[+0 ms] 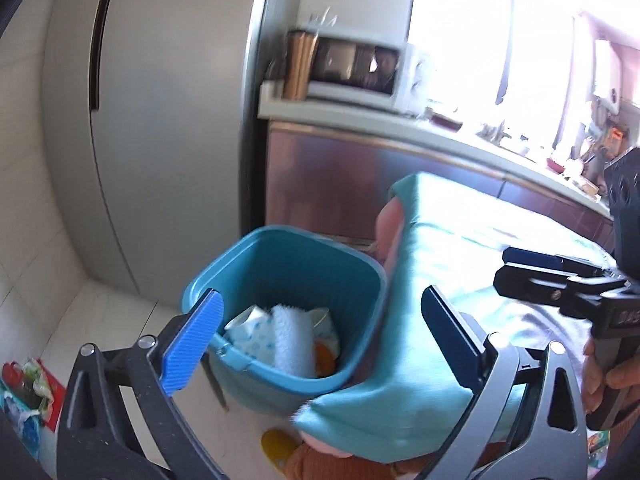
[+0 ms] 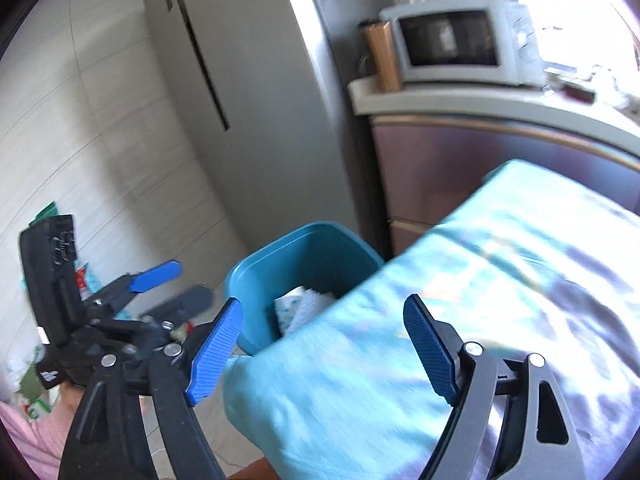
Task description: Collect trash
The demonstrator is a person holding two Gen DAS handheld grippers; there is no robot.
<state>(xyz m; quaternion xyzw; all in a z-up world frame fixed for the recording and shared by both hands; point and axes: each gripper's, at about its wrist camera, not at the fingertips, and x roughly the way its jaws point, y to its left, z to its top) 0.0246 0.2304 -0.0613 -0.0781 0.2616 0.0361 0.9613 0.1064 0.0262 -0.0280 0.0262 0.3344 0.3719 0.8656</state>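
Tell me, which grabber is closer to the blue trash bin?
Left. The left gripper hangs open right over the blue bin. The right gripper, open too, sits farther off, over the cloth-covered table beside the bin.

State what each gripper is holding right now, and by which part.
Nothing is held. The left gripper and the right gripper both stand open with empty jaws, above the blue bin, where crumpled paper trash already lies.

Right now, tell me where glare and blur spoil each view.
Left wrist view: the window is blown out white and the microwave is smeared by motion blur. Right wrist view: glare washes out the teal cloth at right, and the other gripper is blurred.
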